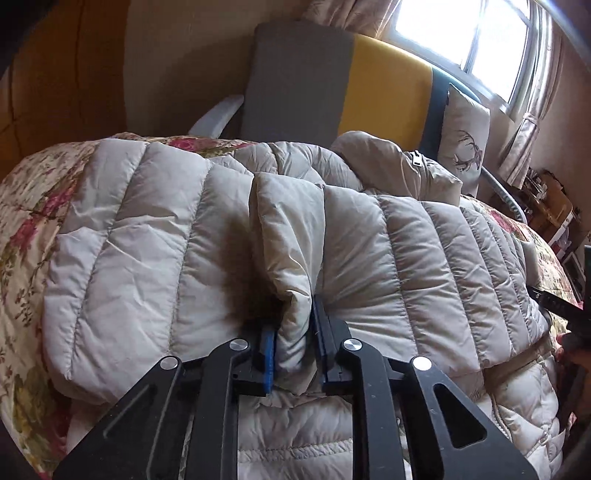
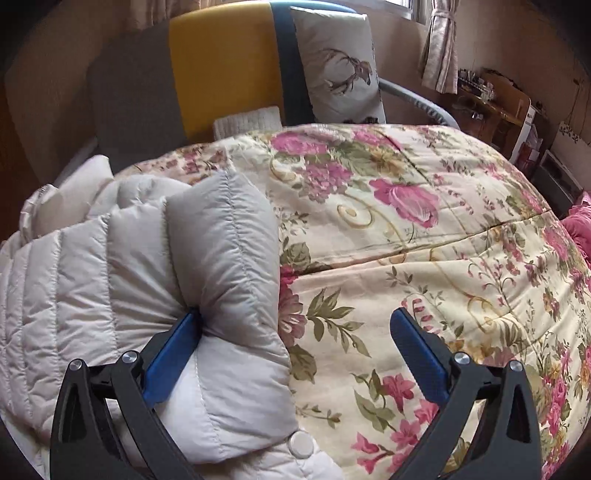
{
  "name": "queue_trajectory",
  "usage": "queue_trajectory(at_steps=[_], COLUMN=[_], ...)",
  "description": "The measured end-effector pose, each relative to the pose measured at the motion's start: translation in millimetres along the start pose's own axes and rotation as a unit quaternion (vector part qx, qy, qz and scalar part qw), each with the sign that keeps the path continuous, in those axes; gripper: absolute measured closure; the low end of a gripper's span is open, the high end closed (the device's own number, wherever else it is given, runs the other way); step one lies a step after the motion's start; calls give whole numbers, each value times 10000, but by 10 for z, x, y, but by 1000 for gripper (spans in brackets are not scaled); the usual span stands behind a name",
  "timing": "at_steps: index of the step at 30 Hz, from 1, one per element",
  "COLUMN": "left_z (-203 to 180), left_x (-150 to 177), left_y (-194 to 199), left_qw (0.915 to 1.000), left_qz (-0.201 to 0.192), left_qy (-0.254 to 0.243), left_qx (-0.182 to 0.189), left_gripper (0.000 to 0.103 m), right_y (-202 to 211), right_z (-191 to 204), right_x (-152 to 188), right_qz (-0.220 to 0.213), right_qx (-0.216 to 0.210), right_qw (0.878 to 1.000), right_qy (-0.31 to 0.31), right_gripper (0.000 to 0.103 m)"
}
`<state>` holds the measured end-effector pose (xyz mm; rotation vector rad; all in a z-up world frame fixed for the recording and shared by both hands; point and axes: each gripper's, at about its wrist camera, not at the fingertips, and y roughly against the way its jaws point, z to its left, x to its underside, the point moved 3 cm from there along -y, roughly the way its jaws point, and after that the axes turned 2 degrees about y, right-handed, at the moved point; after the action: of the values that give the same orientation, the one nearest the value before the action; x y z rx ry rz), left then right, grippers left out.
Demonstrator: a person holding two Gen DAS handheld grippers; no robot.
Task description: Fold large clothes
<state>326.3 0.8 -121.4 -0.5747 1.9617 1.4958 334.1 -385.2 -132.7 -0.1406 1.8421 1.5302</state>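
A pale beige quilted puffer jacket [image 1: 406, 258] lies spread on a bed with a floral quilt [image 1: 22, 206]. My left gripper [image 1: 295, 354] is shut on a raised fold of the jacket, which stands pinched between its blue pads [image 1: 267, 354]. In the right wrist view the jacket's folded edge [image 2: 229, 280] lies at the left on the floral quilt [image 2: 424, 258]. My right gripper [image 2: 295, 332] is open wide, its left pad [image 2: 173, 350] against the jacket's fold and its right pad [image 2: 417, 354] over the quilt. A white snap button [image 2: 301, 445] shows near the bottom.
A grey, yellow and blue headboard [image 1: 380, 85] stands behind the bed. A deer-print pillow [image 2: 340, 66] leans on it. A bright window [image 1: 461, 33] with curtains is at the back right. A cluttered wooden desk [image 2: 495, 103] stands to the right of the bed.
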Motion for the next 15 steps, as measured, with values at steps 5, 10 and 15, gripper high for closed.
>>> queue_trajectory(at_steps=[5, 10, 15], left_z=[-104, -21, 153], left_x=[56, 65, 237], left_y=[-59, 215, 732], left_qw=[9991, 9999, 9995], left_qz=[-64, -8, -196], left_qy=[-362, -136, 49], left_qx=[-209, -76, 252], left_gripper=[80, 32, 17], right_y=[-40, 323, 852], right_z=[-20, -121, -232], right_x=[38, 86, 329], right_qz=[21, -67, -288], right_qx=[111, 52, -702], right_qw=[9999, 9999, 9971], right_qy=[-20, -137, 80], right_gripper=[2, 2, 2])
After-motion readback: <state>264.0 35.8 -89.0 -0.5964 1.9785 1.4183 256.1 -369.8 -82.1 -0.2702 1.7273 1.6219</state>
